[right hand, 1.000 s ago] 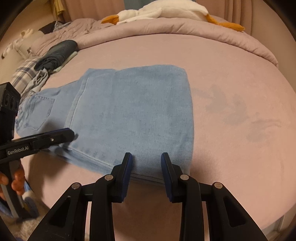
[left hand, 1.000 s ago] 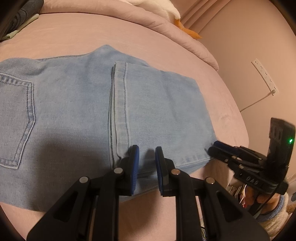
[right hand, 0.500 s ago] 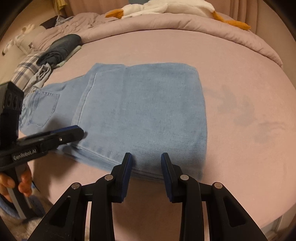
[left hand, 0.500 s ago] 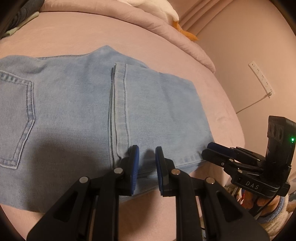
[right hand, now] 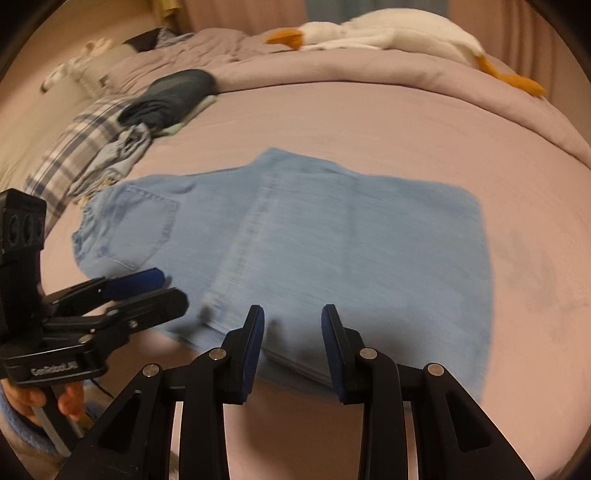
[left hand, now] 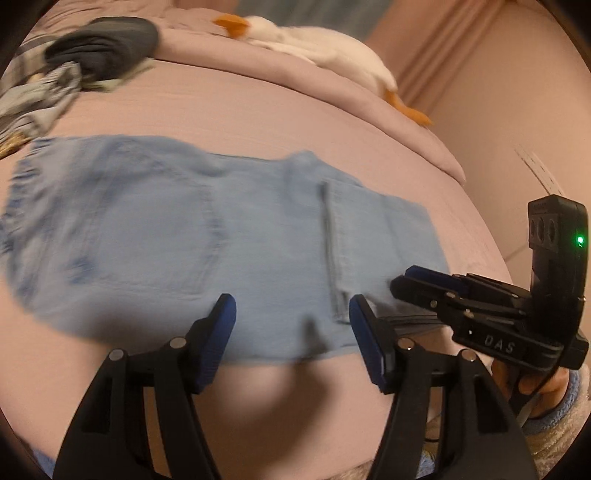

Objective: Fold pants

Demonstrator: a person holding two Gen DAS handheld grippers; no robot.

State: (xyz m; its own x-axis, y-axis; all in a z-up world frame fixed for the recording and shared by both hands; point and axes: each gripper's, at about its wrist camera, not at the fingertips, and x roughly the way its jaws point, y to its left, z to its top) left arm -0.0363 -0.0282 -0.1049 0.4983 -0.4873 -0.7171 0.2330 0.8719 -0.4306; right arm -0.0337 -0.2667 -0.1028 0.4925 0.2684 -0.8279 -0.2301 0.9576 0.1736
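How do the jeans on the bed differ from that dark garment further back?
The jeans are light blue denim, spread flat in a wide fold near both grippers; the dark garment is navy-grey, a small rounded bundle by the plaid cloth. Both lie on the pink bed, untouched.

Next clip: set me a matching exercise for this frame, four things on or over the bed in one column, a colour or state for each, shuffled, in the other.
Things:
1. jeans
2. plush goose
3. left gripper
4. dark folded garment

Colour or state:
A. white with orange beak and feet, lying on the rumpled duvet
B. jaws apart, nothing between the pads; they have just been opening
C. light blue, folded flat on the pink sheet
D. navy-grey, beside the plaid cloth

Pairs: 1-C, 2-A, 3-B, 4-D
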